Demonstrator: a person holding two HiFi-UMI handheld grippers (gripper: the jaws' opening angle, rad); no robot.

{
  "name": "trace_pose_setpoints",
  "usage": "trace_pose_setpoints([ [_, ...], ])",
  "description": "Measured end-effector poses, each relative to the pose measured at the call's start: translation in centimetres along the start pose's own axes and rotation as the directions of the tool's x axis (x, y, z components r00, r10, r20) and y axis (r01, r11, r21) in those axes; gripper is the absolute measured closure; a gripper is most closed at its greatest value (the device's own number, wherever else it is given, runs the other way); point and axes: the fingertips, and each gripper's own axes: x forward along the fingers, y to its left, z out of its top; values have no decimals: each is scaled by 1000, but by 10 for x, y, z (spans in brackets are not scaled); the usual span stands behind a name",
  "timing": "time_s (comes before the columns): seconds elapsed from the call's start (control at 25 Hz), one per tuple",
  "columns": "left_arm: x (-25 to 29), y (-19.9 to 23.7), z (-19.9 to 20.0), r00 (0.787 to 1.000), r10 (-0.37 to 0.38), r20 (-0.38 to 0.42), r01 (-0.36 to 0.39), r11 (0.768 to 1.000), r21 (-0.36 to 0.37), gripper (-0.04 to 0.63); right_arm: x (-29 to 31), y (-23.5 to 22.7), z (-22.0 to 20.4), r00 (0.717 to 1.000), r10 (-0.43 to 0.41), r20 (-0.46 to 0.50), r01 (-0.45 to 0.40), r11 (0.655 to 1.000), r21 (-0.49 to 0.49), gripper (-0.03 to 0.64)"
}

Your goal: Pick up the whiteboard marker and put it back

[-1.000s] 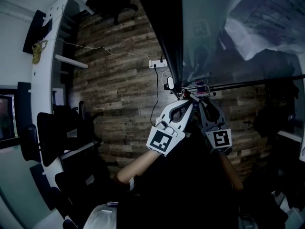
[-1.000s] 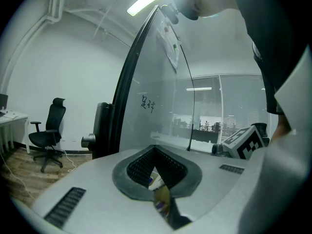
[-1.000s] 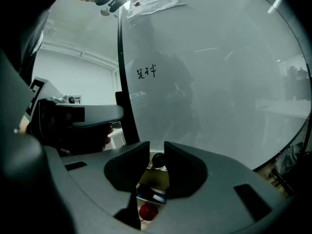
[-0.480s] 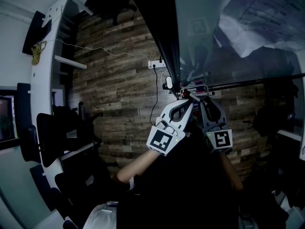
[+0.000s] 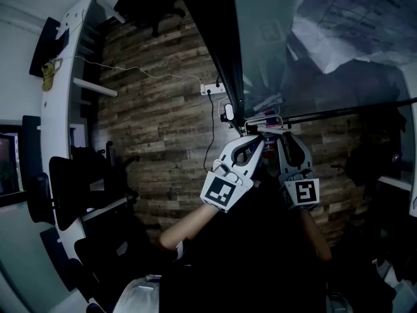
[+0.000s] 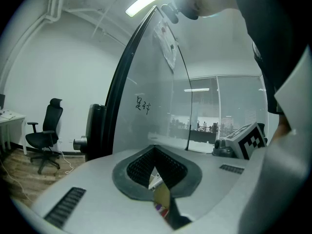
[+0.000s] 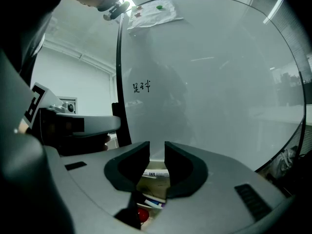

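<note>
Two grippers, head view: the left gripper (image 5: 253, 135) and the right gripper (image 5: 281, 134) are raised side by side, with their tips close to the tray (image 5: 264, 118) along the lower edge of the whiteboard (image 5: 313, 51).
Surroundings, head view: a plank floor (image 5: 163, 129) lies below, and a white power strip (image 5: 214, 88) with cables rests on it; the room is dim.
Left jaws, left gripper view: the tips are closed together to a point, with nothing pinched between them. Scraps of the tray's contents show through the hollow behind the tips, too small to name.
Board, left gripper view: the whiteboard stands right ahead, carrying a little black writing (image 6: 142, 103). An office chair (image 6: 44, 135) is well off to the left.
Right jaws, right gripper view: they stand a narrow gap apart, and the pads press on nothing.
Whiteboard marker, right gripper view: the whiteboard marker (image 7: 157, 173), white with a printed label, lies crosswise in the tray. It shows through the gap between the jaws, beyond the pads.
Other tray contents, right gripper view: a red round thing (image 7: 142, 214) sits lower, nearer the camera.
</note>
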Motion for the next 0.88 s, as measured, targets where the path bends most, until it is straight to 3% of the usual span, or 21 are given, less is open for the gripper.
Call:
trace_pose_setpoints([
  [0.72, -8, -7, 3, 999, -24, 21, 24, 1000, 17, 589, -15, 3, 2, 999, -45, 15, 46, 998, -39, 531],
  [0.88, -16, -7, 6, 999, -28, 31, 28, 999, 16, 589, -20, 7, -1, 998, -66, -5, 66, 995, -71, 581],
])
